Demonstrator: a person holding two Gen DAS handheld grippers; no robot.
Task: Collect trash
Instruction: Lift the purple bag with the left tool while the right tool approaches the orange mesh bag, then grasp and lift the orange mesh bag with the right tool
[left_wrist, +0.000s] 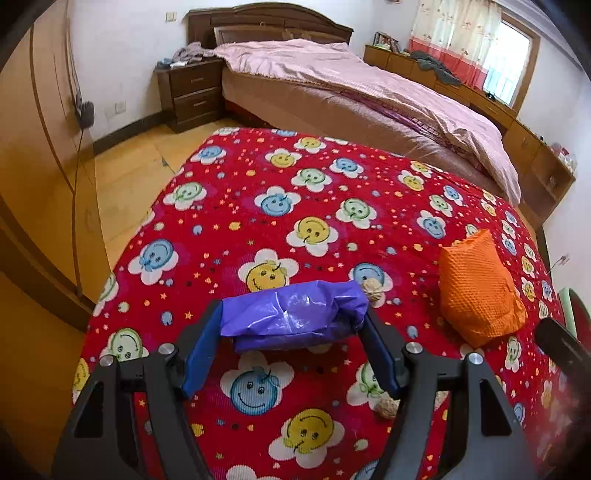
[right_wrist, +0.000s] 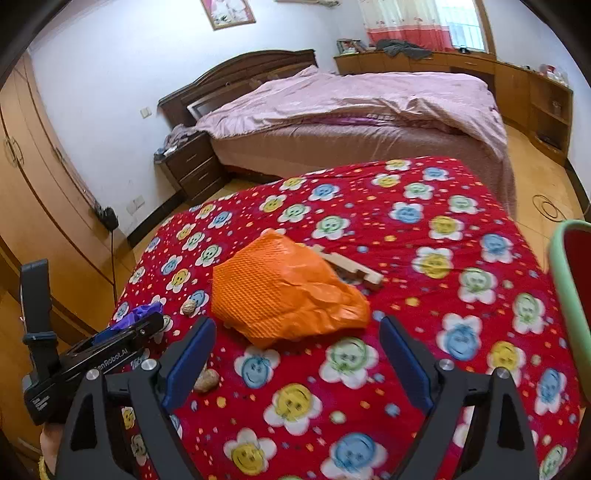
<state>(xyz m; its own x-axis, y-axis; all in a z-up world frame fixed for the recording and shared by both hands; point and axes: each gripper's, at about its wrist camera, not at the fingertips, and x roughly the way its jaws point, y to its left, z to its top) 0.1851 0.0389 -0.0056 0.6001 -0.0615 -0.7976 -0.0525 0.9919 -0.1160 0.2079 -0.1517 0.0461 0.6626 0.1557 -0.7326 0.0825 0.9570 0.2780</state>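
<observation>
My left gripper (left_wrist: 293, 317) is shut on a purple plastic bag (left_wrist: 291, 314), held between its blue pads just above the red smiley-flower cloth (left_wrist: 258, 192). An orange crumpled bag (left_wrist: 478, 288) lies to its right; it also shows in the right wrist view (right_wrist: 284, 291). My right gripper (right_wrist: 297, 328) is open and empty, just in front of the orange bag. Two walnuts lie on the cloth, one behind the purple bag (left_wrist: 372, 286) and one near the left gripper's right finger (left_wrist: 386, 406). The left gripper and purple bag (right_wrist: 142, 314) show at the left of the right wrist view.
Light wooden sticks (right_wrist: 354, 267) lie behind the orange bag. A green-rimmed red container (right_wrist: 570, 295) stands at the table's right edge. A bed with a pink quilt (right_wrist: 351, 107), a dark nightstand (left_wrist: 192, 96) and wooden wardrobes (left_wrist: 40, 155) surround the table.
</observation>
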